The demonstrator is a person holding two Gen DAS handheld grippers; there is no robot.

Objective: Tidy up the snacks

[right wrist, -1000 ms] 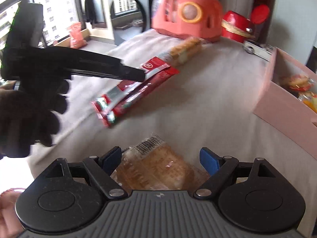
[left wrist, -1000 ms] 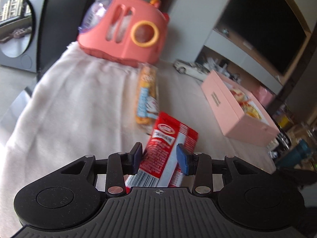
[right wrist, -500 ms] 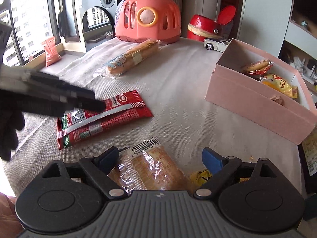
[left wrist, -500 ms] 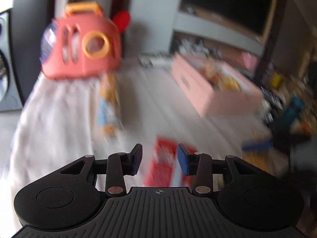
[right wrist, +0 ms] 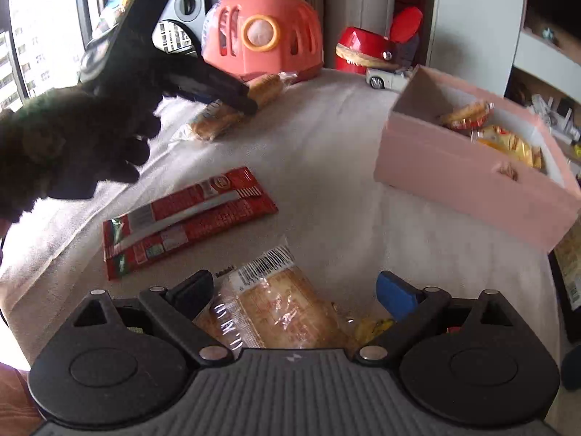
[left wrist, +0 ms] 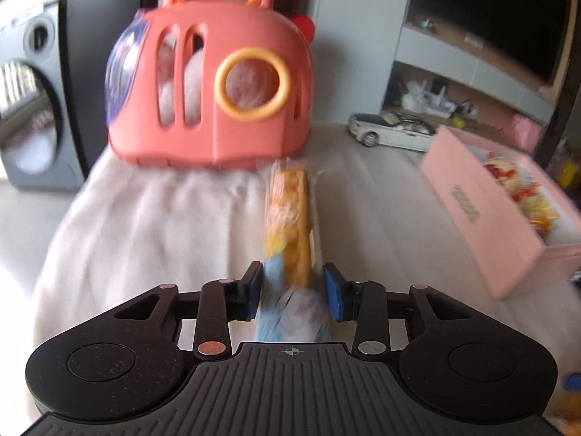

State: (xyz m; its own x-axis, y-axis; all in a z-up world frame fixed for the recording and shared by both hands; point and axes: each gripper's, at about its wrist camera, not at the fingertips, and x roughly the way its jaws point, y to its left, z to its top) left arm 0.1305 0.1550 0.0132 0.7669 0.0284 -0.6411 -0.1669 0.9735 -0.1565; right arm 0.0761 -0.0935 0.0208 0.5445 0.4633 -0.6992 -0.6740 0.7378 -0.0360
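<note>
My left gripper (left wrist: pixel 293 285) has its pads on both sides of a long bread snack in a clear and blue wrapper (left wrist: pixel 290 218), which lies on the cloth-covered table; the view is blurred. The same snack (right wrist: pixel 232 109) and left gripper (right wrist: pixel 250 107) show in the right wrist view. My right gripper (right wrist: pixel 296 290) is open around a clear-wrapped toast pack (right wrist: pixel 276 305) without pinching it. A red snack pack (right wrist: pixel 185 218) lies flat on the cloth. The pink box (right wrist: pixel 468 178) holds several snacks; it also shows in the left wrist view (left wrist: pixel 483 218).
A coral toy carrier (left wrist: pixel 214 72) stands at the table's far end (right wrist: pixel 261 29). A white toy car (left wrist: pixel 388 130) and a red container (right wrist: pixel 366 51) stand near the box. A yellow wrapper (right wrist: pixel 374 325) lies under my right gripper.
My left gripper let go of the red pack, which now lies flat on the cloth, and moved forward to the long bread snack. My right gripper stayed over the toast pack.
</note>
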